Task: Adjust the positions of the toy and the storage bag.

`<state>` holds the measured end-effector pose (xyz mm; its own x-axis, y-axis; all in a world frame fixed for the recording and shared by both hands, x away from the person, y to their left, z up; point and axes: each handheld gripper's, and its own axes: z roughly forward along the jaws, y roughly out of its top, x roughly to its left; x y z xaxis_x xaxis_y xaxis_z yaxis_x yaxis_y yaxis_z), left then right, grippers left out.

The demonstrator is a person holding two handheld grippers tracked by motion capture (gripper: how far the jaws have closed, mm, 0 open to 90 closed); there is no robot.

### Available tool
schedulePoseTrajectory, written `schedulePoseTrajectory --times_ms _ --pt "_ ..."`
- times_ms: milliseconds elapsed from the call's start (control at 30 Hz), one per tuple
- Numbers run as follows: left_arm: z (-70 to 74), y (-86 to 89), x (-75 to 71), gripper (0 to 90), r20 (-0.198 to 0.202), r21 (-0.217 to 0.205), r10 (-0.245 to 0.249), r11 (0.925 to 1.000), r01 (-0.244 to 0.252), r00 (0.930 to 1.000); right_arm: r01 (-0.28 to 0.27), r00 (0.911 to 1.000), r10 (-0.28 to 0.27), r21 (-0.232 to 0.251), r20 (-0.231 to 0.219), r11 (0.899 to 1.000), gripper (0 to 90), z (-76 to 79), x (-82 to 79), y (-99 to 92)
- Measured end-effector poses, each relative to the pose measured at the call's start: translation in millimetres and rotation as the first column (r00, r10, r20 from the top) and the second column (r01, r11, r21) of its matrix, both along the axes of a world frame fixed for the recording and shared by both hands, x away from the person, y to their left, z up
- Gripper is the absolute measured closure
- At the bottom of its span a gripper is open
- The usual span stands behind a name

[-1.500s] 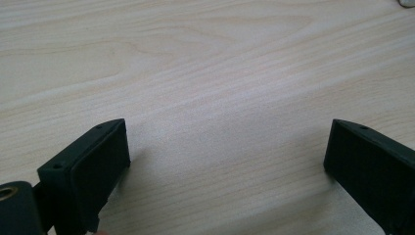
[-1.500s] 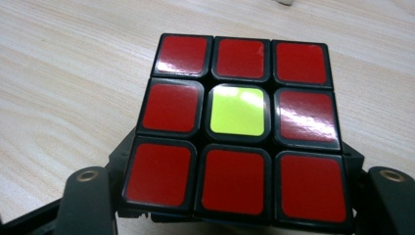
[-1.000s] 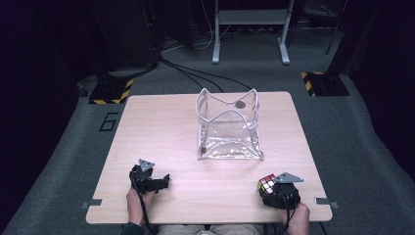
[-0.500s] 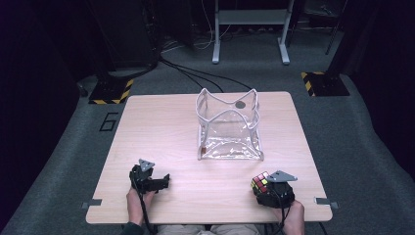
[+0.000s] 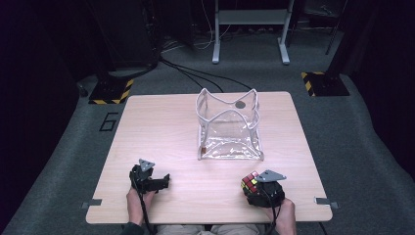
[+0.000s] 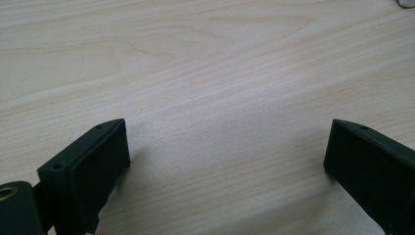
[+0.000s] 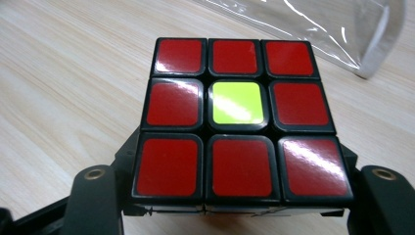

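Pale wood table [image 5: 161, 127] on grey carpet, dark room behind it with a metal stand [image 5: 249, 29] and a couple of yellow-striped floor plates. Using the clear bag [image 5: 227, 125] in the middle of the table as the reference for everything.

Right gripper [image 5: 254, 188] sits at the near edge, in front of the bag and a bit to its right, and it's clamped on a cube [image 5: 249, 182]. In the right gripper view the cube [image 7: 240, 120] is squeezed between both jaws, top face all red stickers with one yellow-green centre. It looks lifted a touch off the wood, though I can't say that for sure. Bag's clear plastic corner [image 7: 342, 34] shows just beyond the cube, not touching it.

Left gripper [image 5: 155, 182] is in front of the bag too, off to its left, well apart from the cube. Its jaws are spread wide with nothing between them, just bare wood [image 6: 220, 98] in the left gripper view.

Bag stands upright, mouth open, with a small dark round dot [image 5: 240, 104] near its far rim.
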<state>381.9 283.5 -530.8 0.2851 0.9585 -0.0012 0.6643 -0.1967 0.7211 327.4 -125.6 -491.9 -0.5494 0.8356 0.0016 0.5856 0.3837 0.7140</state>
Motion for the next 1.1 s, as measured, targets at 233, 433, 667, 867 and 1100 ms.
schedulePoseTrajectory --times_ms 233,433,667,867,1100 --pt "-0.2 0.1 0.2 3.0 0.001 -0.002 -0.001 1.0000 0.001 1.0000 -0.038 0.9993 0.038 0.001 0.000 0.999 33.3 2.4 0.6 14.3" --pt "-0.1 0.0 0.1 3.0 0.001 0.000 -0.001 1.0000 0.001 1.0000 -0.074 0.9972 0.074 -0.001 0.016 0.997 33.3 4.3 2.0 28.1" --pt "-0.2 0.1 0.2 3.0 0.001 -0.002 -0.001 1.0000 0.001 1.0000 -0.116 0.9930 0.116 -0.011 0.022 0.993 33.3 5.8 3.9 38.3" --pt "0.0 0.0 0.0 2.9 0.000 0.000 0.001 1.0000 -0.001 1.0000 -0.147 0.9889 0.147 -0.007 0.022 0.989 33.3 6.9 7.3 53.6" --pt "-0.1 -0.3 -0.1 3.0 -0.001 -0.005 0.004 1.0000 -0.004 1.0000 -0.190 0.9816 0.190 -0.008 0.017 0.982 33.3 6.3 12.2 65.9"
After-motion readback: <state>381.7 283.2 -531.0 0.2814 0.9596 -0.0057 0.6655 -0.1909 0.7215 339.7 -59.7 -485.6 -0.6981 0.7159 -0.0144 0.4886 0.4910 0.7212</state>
